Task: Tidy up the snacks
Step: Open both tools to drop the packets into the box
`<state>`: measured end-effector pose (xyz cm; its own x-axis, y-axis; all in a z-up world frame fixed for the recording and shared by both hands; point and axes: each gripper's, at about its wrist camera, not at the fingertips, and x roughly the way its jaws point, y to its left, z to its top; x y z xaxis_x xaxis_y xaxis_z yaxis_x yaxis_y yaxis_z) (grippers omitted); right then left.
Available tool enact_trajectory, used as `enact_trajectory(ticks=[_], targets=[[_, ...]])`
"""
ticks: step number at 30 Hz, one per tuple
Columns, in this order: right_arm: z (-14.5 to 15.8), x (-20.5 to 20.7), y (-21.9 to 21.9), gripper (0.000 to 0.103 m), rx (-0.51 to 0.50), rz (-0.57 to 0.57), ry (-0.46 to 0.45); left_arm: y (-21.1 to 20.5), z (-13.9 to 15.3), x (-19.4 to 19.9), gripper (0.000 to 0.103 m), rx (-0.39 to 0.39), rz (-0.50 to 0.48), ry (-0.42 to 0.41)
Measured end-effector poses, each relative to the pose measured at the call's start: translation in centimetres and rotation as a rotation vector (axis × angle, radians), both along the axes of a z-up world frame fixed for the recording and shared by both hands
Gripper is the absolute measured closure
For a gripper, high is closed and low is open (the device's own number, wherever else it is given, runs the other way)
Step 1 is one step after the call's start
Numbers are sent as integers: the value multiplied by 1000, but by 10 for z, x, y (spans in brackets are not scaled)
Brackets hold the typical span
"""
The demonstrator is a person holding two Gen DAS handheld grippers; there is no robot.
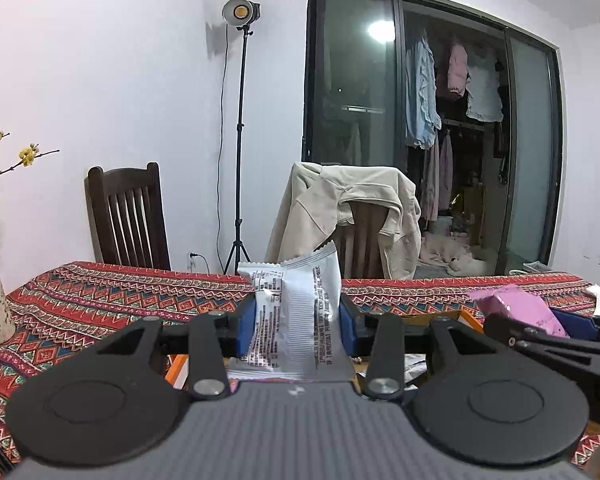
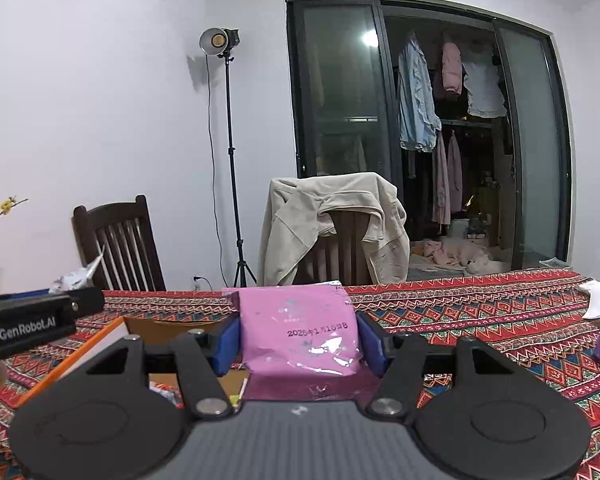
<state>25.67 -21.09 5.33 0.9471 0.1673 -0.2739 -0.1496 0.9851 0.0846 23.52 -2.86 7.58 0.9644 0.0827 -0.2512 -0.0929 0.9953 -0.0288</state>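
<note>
Above the patterned tablecloth (image 1: 100, 292), two snack packs were held up, one in each gripper. A white snack pack (image 1: 296, 316) was squeezed between the blue pads of the left gripper (image 1: 298, 320), with its long side standing nearly upright. A pink snack pack (image 2: 300, 328) was pinched flat in the right gripper (image 2: 300, 338), which was held a bit wider because that pack was fatter. An orange-edged cardboard box (image 2: 112, 332) was seen just below and in front of both grippers, a little to the left of the pink pack. The box was probably where the packs should be dropped, and the left gripper looked nearer to it.
</note>
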Motion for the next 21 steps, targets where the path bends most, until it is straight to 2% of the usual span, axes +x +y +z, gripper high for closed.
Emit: enact_trajectory(ticks=[3, 10, 11, 12, 13, 14, 15, 16, 17, 21], targets=[[-12, 8, 2, 43, 0, 8, 18, 1, -8, 7, 61, 11, 18, 14], [-26, 14, 5, 42, -5, 35, 44, 14, -18, 13, 60, -18, 6, 45], [-27, 15, 6, 42, -10, 40, 49, 15, -19, 13, 53, -25, 11, 46], [-27, 16, 6, 42, -12, 44, 57, 17, -18, 12, 42, -31, 15, 46], [-28, 16, 5, 41, -7, 46, 60, 19, -18, 11, 38, -36, 13, 37], [-28, 16, 5, 32, -2, 52, 61, 20, -18, 9, 29, -43, 7, 29], [-28, 15, 4, 24, 6, 55, 60, 22, -18, 7, 15, -52, 3, 22], [-27, 13, 2, 10, 14, 55, 53, 24, -17, 6, 6, -65, 6, 14], [-27, 11, 1, 2, 20, 52, 40, 26, -17, 3, 0, -77, 18, -3], [-27, 7, 1, 0, 16, 47, 37, 30, -15, 0, 0, -89, 39, -17]])
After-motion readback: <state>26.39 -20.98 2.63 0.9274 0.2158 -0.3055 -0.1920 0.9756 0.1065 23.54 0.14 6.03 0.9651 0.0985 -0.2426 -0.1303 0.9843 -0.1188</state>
